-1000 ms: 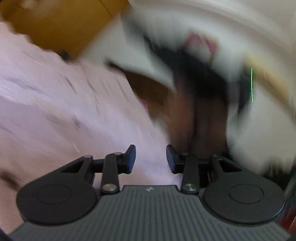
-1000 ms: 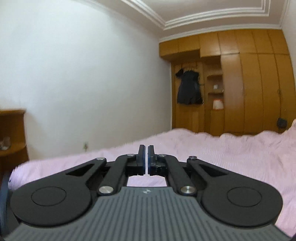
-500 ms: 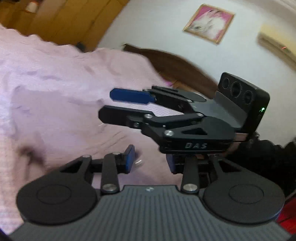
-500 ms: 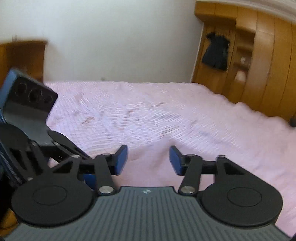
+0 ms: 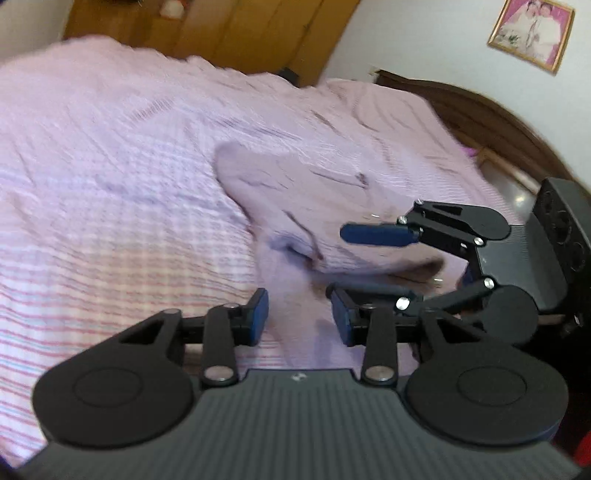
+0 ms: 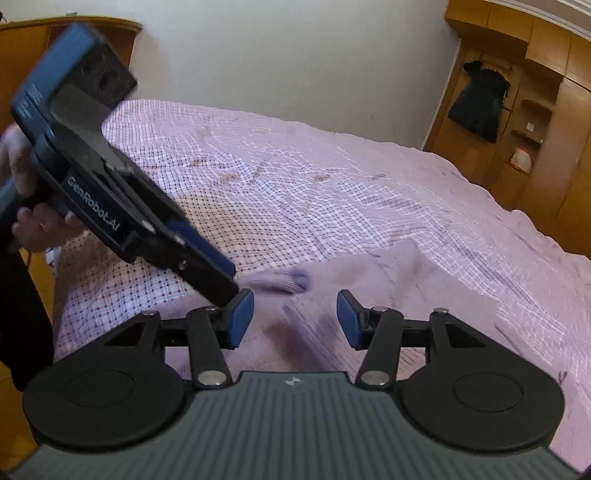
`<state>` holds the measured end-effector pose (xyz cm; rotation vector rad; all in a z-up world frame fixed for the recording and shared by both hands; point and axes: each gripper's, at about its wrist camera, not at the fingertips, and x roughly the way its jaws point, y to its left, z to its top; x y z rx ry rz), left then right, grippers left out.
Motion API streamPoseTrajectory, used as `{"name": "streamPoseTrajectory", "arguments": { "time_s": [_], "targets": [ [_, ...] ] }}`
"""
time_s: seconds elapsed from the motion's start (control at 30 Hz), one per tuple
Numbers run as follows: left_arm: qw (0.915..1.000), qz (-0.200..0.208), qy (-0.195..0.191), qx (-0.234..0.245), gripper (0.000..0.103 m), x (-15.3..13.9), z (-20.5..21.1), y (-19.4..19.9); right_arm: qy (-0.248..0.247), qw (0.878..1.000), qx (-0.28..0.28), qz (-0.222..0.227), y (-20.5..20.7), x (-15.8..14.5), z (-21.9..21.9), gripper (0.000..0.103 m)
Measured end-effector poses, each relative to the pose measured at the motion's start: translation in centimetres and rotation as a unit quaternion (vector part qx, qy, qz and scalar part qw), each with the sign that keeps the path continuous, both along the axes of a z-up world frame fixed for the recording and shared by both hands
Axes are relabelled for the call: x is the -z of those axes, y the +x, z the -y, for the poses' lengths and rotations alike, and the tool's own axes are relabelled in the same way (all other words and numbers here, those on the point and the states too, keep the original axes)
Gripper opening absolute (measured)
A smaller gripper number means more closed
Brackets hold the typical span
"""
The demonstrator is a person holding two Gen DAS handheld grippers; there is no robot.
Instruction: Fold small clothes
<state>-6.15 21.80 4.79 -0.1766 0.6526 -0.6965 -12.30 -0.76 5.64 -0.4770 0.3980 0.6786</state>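
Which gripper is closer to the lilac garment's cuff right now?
Left, by my read. The left gripper has its tips just beside the cuff; the right gripper hangs open over the garment, a little back.

Lilac garment (image 5: 295, 192), pink checked bedspread (image 5: 110, 155)

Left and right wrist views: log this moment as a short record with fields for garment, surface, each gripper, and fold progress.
garment: lilac garment, crumpled, lying on the bed
surface: bed with pink checked bedspread
left gripper: open, low over the near edge of the garment, holding nothing
right gripper: open, over the garment, holding nothing
gripper spacing: close together, fingers nearly crossing
fold progress: no tidy fold visible; frames are blurred
background: wooden wardrobe, framed picture
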Motion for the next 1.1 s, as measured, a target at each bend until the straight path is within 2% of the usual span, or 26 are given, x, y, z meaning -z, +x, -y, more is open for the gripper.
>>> {"name": "streamPoseTrajectory", "arguments": {
  "time_s": [0.07, 0.1, 0.13, 0.2, 0.3, 0.4, 0.53, 0.63, 0.7, 0.77, 0.83, 0.93, 1.03, 1.1],
  "targets": [
    [0.9995, 0.008, 0.025, -0.015, 0.044, -0.4, -0.3, 0.8, -0.024, 1.000, -0.005, 0.000, 0.3, 0.8, -0.7, 0.044],
    [0.9994, 0.005, 0.031, -0.018, 0.044, -0.3, 0.0, 1.1, -0.028, 1.000, -0.003, 0.002, 0.1, 0.9, -0.6, 0.033],
    [0.9994, -0.001, 0.030, -0.014, 0.044, -0.5, -0.1, 1.0, -0.022, 1.000, 0.007, 0.006, 0.2, 1.1, -0.4, 0.015],
    [0.9996, 0.001, 0.027, 0.004, 0.044, -1.0, 0.6, 0.9, 0.013, 1.000, 0.022, -0.009, 1.0, 0.6, 0.5, 0.006],
    [0.9986, 0.023, 0.011, 0.046, 0.044, -2.0, 1.7, 0.5, 0.080, 0.996, 0.041, -0.013, 1.2, -1.0, 2.6, 0.004],
    [0.9968, 0.016, -0.014, 0.077, 0.044, -1.8, 3.5, 0.7, 0.174, 0.982, 0.064, -0.039, 2.7, -3.0, 4.6, 0.003],
    [0.9959, 0.008, 0.014, 0.089, 0.044, 0.0, 7.6, 1.7, 0.249, 0.964, 0.080, -0.042, 4.6, -6.9, 5.8, 0.003],
    [0.9963, 0.011, 0.083, 0.017, 0.040, 1.5, 9.7, 3.4, 0.282, 0.956, 0.076, -0.003, 4.3, -10.6, 6.6, 0.003],
    [0.9968, 0.013, 0.075, -0.024, 0.040, 1.6, 10.3, 4.1, 0.305, 0.950, 0.065, 0.023, 3.6, -12.7, 7.3, 0.003],
    [0.9929, 0.038, 0.098, -0.055, 0.040, 1.6, 11.9, 4.3, 0.314, 0.946, 0.058, 0.053, 2.3, -14.9, 8.2, 0.003],
    [0.9859, 0.065, 0.125, -0.090, 0.041, 1.8, 13.5, 4.2, 0.325, 0.940, 0.057, 0.081, 1.2, -17.1, 9.5, 0.003],
    [0.9754, 0.079, 0.116, -0.170, 0.038, 1.7, 14.7, 4.1, 0.338, 0.929, 0.064, 0.133, 0.0, -20.1, 12.0, 0.003],
    [0.9575, 0.094, 0.098, -0.254, 0.034, 1.7, 14.7, 3.8, 0.379, 0.908, 0.086, 0.157, -0.2, -22.2, 16.1, 0.003],
    [0.9412, 0.117, 0.098, -0.301, 0.031, 1.6, 14.8, 3.5, 0.407, 0.891, 0.106, 0.169, -0.6, -22.6, 19.1, 0.003]
  ]
}}
